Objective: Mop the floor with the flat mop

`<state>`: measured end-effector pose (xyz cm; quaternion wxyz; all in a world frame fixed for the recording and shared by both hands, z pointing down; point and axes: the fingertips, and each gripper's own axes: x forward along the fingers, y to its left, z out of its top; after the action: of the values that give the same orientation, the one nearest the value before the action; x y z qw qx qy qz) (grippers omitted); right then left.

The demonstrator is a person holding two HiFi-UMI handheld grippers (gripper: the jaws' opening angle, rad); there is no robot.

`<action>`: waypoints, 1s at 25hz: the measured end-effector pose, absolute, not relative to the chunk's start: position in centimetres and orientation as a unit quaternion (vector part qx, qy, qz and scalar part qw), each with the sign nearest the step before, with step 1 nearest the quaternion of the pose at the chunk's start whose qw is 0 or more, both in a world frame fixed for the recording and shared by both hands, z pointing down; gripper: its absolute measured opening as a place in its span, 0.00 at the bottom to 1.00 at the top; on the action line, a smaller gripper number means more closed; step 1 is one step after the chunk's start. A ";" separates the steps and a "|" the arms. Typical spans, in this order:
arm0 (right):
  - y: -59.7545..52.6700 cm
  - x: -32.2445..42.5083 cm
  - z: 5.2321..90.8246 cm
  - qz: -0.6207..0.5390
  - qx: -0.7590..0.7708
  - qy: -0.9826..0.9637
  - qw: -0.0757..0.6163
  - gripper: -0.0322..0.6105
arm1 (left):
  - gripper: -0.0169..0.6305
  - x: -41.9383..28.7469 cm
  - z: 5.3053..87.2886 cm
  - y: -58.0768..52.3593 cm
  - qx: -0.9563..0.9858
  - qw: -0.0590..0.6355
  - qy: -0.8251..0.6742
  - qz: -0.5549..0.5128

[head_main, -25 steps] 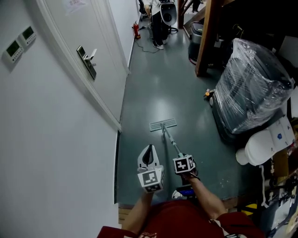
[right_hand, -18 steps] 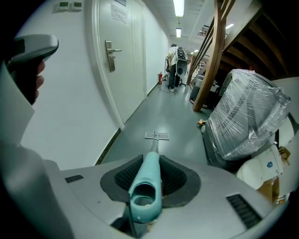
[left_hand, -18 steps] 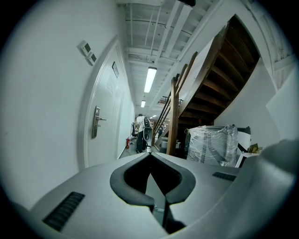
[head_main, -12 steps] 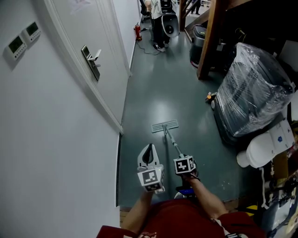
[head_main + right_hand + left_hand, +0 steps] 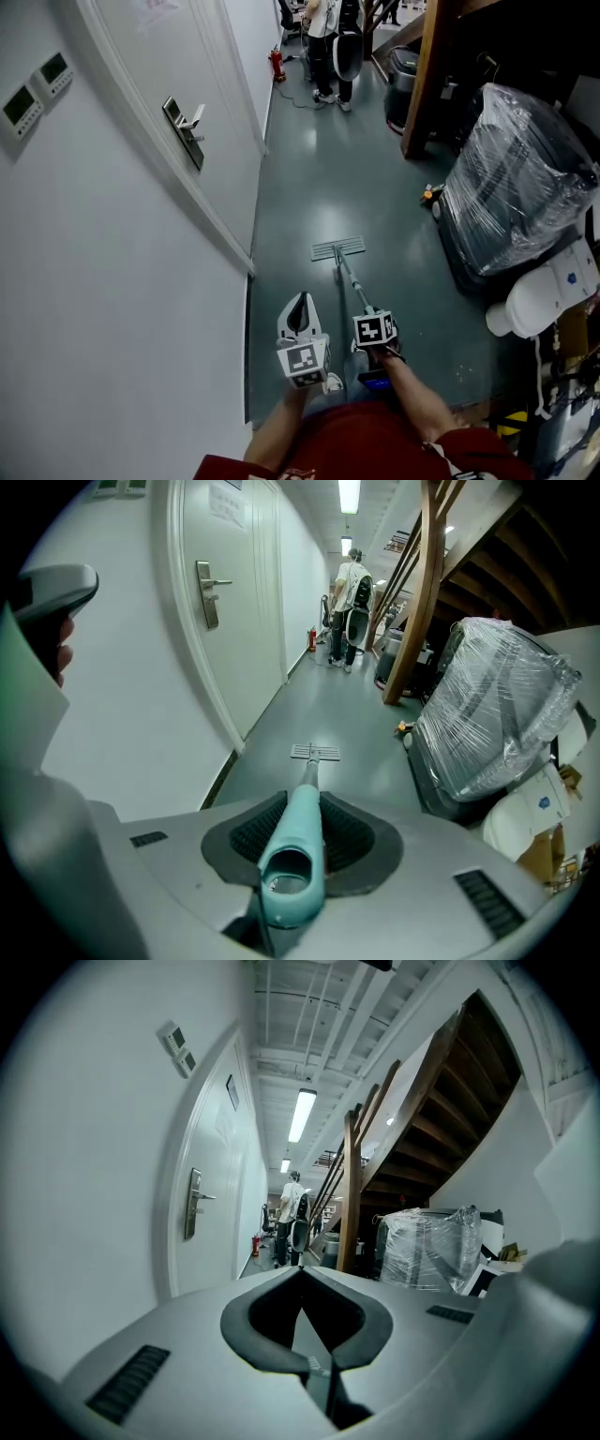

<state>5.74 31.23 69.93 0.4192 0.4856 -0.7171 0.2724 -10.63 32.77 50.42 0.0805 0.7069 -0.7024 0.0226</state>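
Right gripper (image 5: 298,841) is clamped on the teal plastic end of the flat mop's handle (image 5: 292,855), with the pads pressing it from both sides. Left gripper (image 5: 302,1274) has its jaws pressed together with nothing between them, and in the head view it hangs just beside the right one, off the mop. The grey flat mop head (image 5: 337,249) lies flat on the grey-green floor (image 5: 319,178) ahead of the person, mid-corridor, between the white wall with the door (image 5: 211,103) and the big plastic-wrapped bundle (image 5: 520,178). Main risk as I judge it: one gripper holds the very end of a long pole, so any push could let the handle twist or slip in the jaws and the head could tilt or skate off line. A wide stroke to the right may knock the small orange object (image 5: 430,195) on the floor by the bundle, or snag the wrap. Drifting left would bump the wall base. Further down, a standing person (image 5: 323,37) and a dark cable on the floor could catch the head if strokes reach that far.
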 end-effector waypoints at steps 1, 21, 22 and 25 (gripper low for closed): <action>30.7 5.5 70.0 0.272 0.486 -0.717 0.418 0.23 | 0.05 -10.8 50.5 32.2 0.707 0.080 -0.702 0.023; 15.9 3.4 69.5 0.276 0.476 -0.722 0.419 0.23 | 0.05 -12.8 48.9 16.7 0.698 0.081 -0.711 0.034; 15.1 3.4 69.5 0.276 0.475 -0.723 0.419 0.23 | 0.05 -12.6 49.1 15.9 0.699 0.083 -0.710 0.034; 12.3 3.5 69.4 0.274 0.471 -0.726 0.421 0.23 | 0.05 -12.2 48.8 13.4 0.696 0.084 -0.712 0.035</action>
<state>3.46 12.33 69.44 0.4205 0.4709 -0.7256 0.2738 -12.24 13.37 48.84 0.0837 0.6962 -0.7121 0.0350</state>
